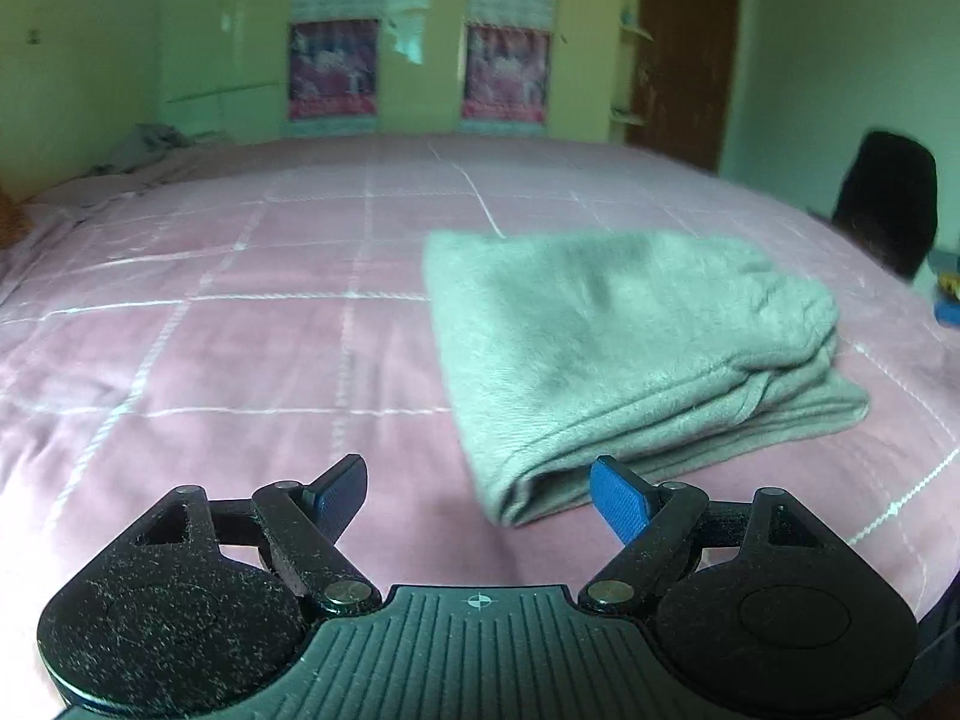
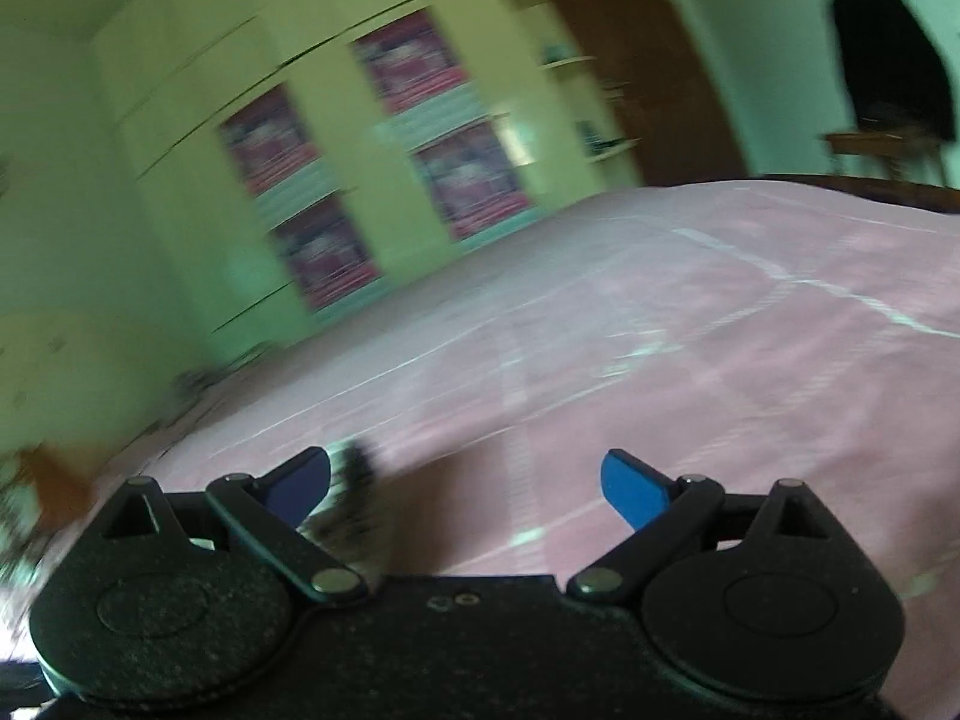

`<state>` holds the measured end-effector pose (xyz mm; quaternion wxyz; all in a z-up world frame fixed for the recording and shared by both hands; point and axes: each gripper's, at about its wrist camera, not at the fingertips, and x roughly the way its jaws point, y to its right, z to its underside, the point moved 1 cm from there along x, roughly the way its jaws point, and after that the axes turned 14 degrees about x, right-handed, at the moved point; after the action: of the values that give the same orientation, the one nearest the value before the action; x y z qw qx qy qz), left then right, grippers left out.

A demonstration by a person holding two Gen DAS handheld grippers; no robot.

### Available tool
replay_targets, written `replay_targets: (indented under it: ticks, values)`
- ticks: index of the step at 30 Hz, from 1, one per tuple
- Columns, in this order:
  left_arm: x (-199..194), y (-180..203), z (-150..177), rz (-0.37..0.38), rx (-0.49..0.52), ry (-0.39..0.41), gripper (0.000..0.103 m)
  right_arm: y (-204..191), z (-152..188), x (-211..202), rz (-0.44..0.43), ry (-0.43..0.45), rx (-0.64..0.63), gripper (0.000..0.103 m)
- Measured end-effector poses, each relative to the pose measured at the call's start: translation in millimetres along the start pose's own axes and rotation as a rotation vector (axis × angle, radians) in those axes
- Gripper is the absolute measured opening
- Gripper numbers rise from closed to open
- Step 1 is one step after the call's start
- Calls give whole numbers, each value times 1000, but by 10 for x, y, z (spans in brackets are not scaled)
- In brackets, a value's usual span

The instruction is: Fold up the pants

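The grey fleece pants [image 1: 630,348] are left folded ahead-right of the spread, empty left claw [image 1: 480,495]; the right claw [image 2: 468,486] is likewise spread, empty.

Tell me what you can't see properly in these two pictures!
- Pants, left wrist view: folded in a grey stack, so the inner layers and leg ends are hidden by the top fold.
- Dark blurry shape, right wrist view: smeared by motion beside the right tool; cannot tell what it is.
- Wardrobe posters, right wrist view: too blurred to read.
- Blue item, left wrist view: cut off by the edge.
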<state>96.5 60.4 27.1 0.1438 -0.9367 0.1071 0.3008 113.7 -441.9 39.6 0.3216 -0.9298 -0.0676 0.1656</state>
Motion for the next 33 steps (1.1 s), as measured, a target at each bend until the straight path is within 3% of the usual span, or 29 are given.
replay_targets:
  ticks: [2,4,6,13,16,21,23,26,29,32,33]
  values:
    - [141,77,24,-58,45,-38,81,-168,76,78,-36,-37,-12,95]
    - [146,23,54,-113,6,-31,81,-294,155,172,-53,-79,-21,88]
    - [134,-74,67,-116,-57,-3,79,-413,223,253,-65,-126,-43,75]
    - [305,-149,127,-93,-145,-18,80,-692,500,572,-59,-244,-78,71]
    - [352,-154,162,-96,-178,-12,80,-776,602,794,-33,-309,-88,52]
    - [341,-148,191,-102,-191,0,79,-892,652,1055,44,-335,-126,40]
    - [332,-184,201,-97,-218,10,76,-887,638,1084,43,-334,-97,27]
    - [330,-257,236,-77,-281,27,74,-908,568,855,-31,-283,-63,25]
    - [372,-254,239,-79,-278,20,74,-932,543,602,-91,-221,-60,25]
    - [398,-256,234,-80,-270,16,74,-724,724,791,12,-334,-46,28]
    - [404,-260,233,-81,-270,17,74,-626,740,814,-6,-361,8,30]
